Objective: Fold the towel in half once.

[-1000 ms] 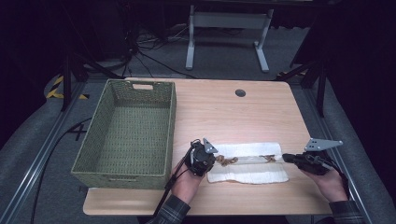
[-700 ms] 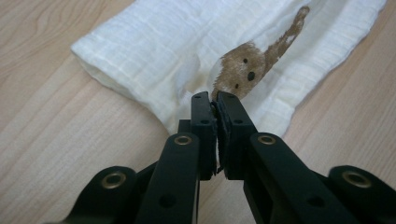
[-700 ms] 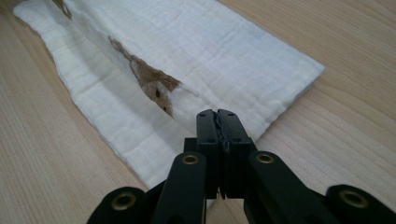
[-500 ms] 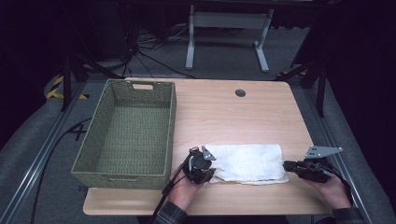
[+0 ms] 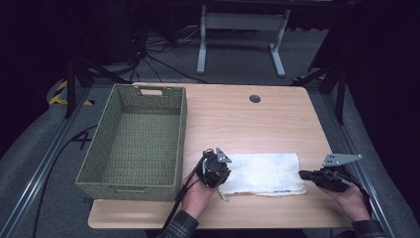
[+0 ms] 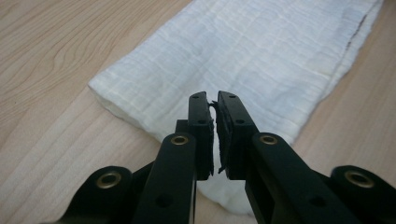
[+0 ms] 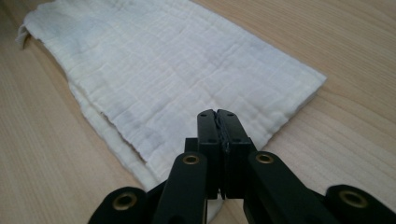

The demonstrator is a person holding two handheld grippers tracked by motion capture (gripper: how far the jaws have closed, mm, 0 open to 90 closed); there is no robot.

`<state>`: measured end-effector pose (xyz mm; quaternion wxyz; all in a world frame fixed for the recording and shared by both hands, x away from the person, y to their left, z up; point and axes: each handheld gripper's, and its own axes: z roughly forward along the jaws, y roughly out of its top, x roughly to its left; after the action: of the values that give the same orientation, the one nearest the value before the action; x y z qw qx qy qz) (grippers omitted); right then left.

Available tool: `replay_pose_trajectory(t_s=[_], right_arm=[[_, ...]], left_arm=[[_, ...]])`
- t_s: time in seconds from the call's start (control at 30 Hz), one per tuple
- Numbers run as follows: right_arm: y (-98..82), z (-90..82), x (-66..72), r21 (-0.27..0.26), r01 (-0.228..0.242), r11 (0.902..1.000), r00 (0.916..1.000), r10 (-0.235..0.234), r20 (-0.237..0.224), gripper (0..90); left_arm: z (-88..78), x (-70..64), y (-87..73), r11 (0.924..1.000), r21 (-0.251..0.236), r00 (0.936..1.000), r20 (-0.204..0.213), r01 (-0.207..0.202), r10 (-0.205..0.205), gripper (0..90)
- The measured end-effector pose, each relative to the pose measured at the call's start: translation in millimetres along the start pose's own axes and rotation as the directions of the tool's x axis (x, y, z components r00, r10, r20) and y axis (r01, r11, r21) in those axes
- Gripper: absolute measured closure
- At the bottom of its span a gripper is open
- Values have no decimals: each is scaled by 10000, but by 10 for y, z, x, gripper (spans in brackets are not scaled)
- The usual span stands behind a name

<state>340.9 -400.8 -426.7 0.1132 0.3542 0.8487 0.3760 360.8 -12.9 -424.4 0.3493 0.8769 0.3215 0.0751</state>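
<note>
A folded white cloth point(image 5: 262, 172) lies flat near the table's front edge. My left gripper point(image 5: 224, 174) sits at the cloth's left end. Its jaws have just been closing and stand shut with nothing between them, the tips point(image 6: 212, 100) over the cloth point(image 6: 243, 56). My right gripper point(image 5: 302, 174) rests at the cloth's right end. Its jaws have also just been closing and are pressed together, empty, above the cloth point(image 7: 177, 70) near its corner, as the right gripper view point(image 7: 217, 114) shows.
A green woven basket point(image 5: 182, 134) stands empty on the left half of the wooden table point(image 5: 237, 119). A small round hole point(image 5: 255, 98) sits at the table's far edge. A white stand and cables are on the floor beyond.
A second ago the grippers were on a brown-marked edge at the cloth's middle. That edge has been laid over and the cloth now lies flat and white. Both grippers have drawn slightly back.
</note>
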Motion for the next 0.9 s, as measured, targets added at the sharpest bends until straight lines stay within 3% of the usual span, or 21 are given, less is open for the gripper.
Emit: replay_pose_trajectory(t_s=[0.33, 0.37, 0.6, 0.9], right_arm=[[190, 151, -156, -23, 61, 10000, 9995, -61, 301, 869], [230, 189, -203, -84, -40, 10000, 9991, 43, 417, 823], [329, 303, -389, -49, -292, 9996, 9969, 295, 730, 736], [392, 427, -558, 100, -403, 9991, 9947, 392, 947, 690]], left_arm=[[141, 206, 203, 9995, -134, 9981, -533, 293, -300, 868], [161, 241, 217, 9993, -138, 9973, -627, 361, -369, 845], [257, 416, 206, 9961, -27, 9888, -1203, 884, -881, 723], [362, 533, 193, 9948, 151, 9840, -1490, 1009, -975, 622]])
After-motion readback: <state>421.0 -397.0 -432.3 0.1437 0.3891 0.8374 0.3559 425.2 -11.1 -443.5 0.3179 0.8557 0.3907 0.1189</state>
